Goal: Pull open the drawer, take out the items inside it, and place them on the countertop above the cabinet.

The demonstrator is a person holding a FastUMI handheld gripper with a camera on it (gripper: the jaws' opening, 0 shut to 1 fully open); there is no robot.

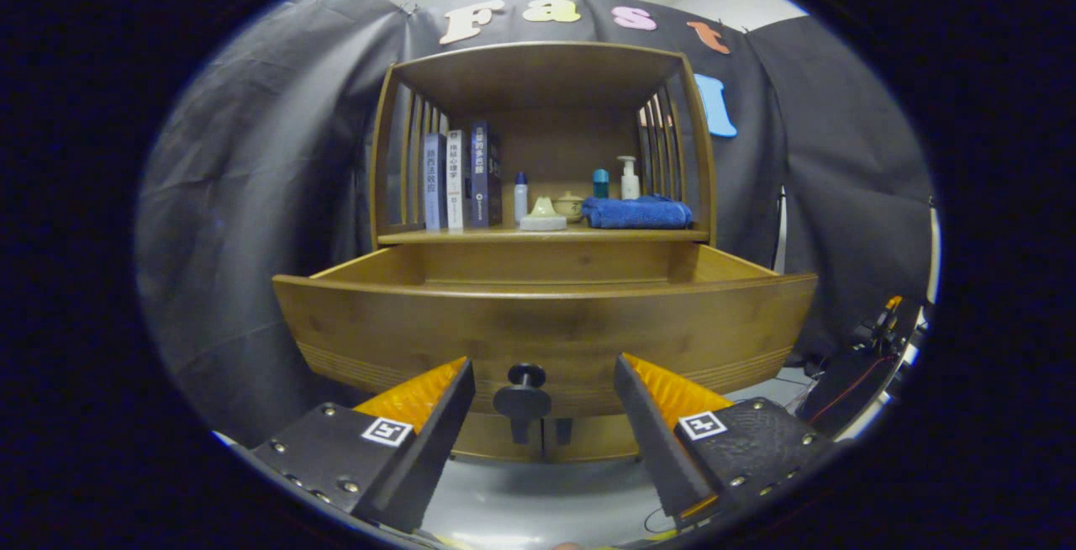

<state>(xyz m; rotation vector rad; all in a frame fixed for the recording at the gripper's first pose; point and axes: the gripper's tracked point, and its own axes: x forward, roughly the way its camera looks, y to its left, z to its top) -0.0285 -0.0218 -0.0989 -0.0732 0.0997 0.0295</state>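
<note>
The wooden cabinet's drawer [542, 327] stands pulled out toward me, its front panel just ahead of my fingers. Its dark round knob [523, 399] sits between the two fingers, a little beyond their tips, untouched. My gripper [545, 373] is open, with nothing held. The drawer's inside is hidden behind its front panel. Above the drawer is the countertop [504, 235] of the cabinet, under a roofed shelf frame.
On the countertop stand three books [458, 180] at the left, small bottles [520, 197], a pale dish [543, 218], a small pot [570, 205], a pump bottle [629, 180] and a folded blue towel [637, 212]. Dark equipment with cables [866, 365] sits low at the right.
</note>
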